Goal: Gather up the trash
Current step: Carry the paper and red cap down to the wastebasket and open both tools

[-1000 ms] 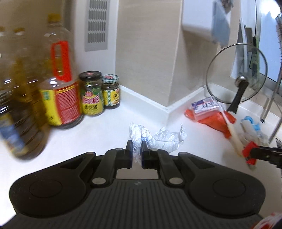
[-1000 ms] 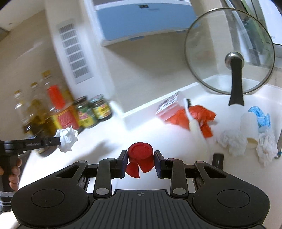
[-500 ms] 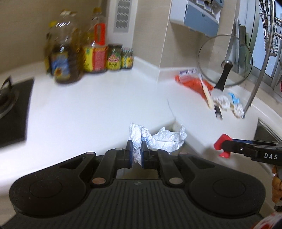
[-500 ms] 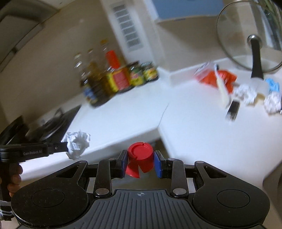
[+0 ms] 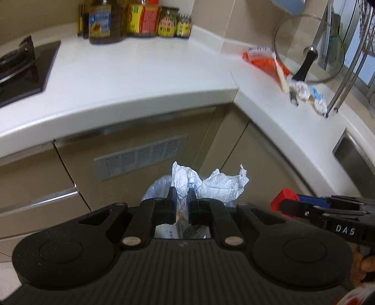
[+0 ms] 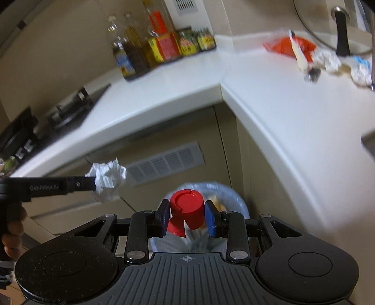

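Note:
My left gripper (image 5: 181, 194) is shut on a crumpled white paper towel (image 5: 211, 185), which hangs over a bin lined with a pale plastic bag (image 5: 152, 190) on the floor below the counter corner. The right wrist view shows that same paper towel (image 6: 107, 179) at the left gripper's tip. My right gripper (image 6: 186, 212) is shut on a red bottle cap (image 6: 186, 205) above the bin bag (image 6: 232, 197), which holds some trash. More trash lies far off on the counter: crumpled tissues (image 5: 301, 90) and an orange wrapper (image 5: 264, 62).
White L-shaped counter (image 5: 140, 77) with oil bottles and jars (image 5: 140, 18) at the back, a black stove (image 5: 21, 68) at left, a glass lid (image 5: 309, 47) and a sink (image 5: 356, 154) at right. Beige cabinet fronts with a vent grille (image 5: 140, 159) stand behind the bin.
Both grippers have drawn back from the counter and come down in front of the cabinets, over the bin. Each keeps its hold: paper towel in the left, red cap in the right.

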